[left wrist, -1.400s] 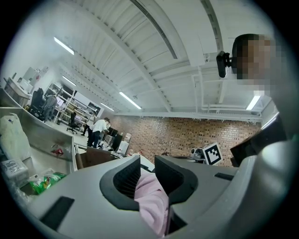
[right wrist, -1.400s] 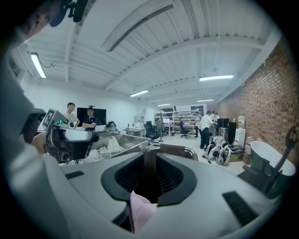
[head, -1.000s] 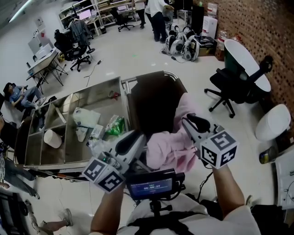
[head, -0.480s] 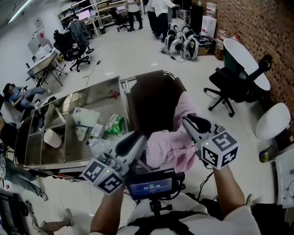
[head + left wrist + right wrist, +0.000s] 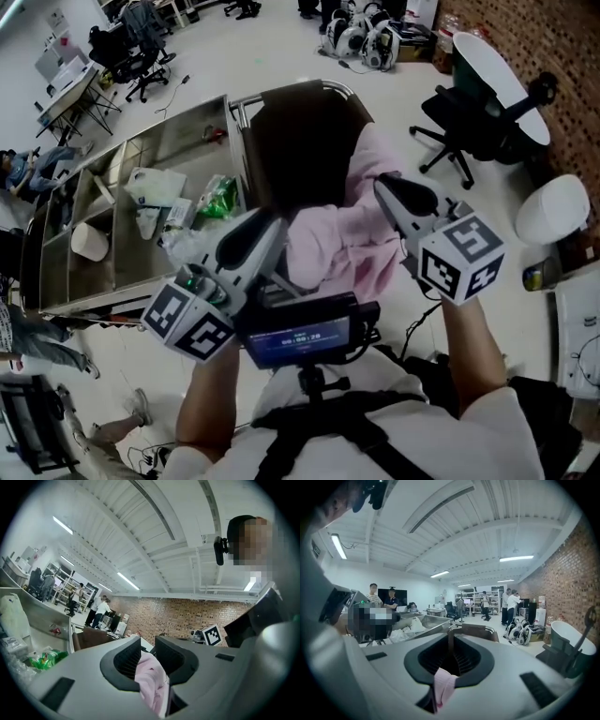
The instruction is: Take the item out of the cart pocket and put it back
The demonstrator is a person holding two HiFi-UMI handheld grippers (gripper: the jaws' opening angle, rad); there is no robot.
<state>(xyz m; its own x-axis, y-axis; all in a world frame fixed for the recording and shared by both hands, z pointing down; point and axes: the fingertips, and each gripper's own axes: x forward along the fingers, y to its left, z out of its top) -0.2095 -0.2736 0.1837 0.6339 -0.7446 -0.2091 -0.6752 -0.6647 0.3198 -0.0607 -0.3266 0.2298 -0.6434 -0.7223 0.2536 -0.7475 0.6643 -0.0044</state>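
A pink cloth [image 5: 342, 239] hangs bunched over the near right rim of the dark brown cart pocket [image 5: 300, 141] at the end of the steel cart [image 5: 178, 178]. My left gripper [image 5: 270, 223] is at the cloth's left side, its jaws shut on a fold of pink cloth [image 5: 151, 684]. My right gripper [image 5: 382, 185] is at the cloth's right side. Its jaws are closing, with a strip of the pink cloth [image 5: 443, 686] pinched low between them. The inside of the pocket is dark and I cannot see what is in it.
The cart's trays hold plastic bags [image 5: 155, 187], a green packet [image 5: 217, 197] and a white cup [image 5: 89, 242]. A black office chair [image 5: 469, 131] and a white round table [image 5: 492, 80] stand to the right by the brick wall. People [image 5: 511, 604] stand far off.
Both grippers and the pink cloth show larger and nearer in the head view, and the cart has shifted up in the frame. The cloth stays held between the two grippers.
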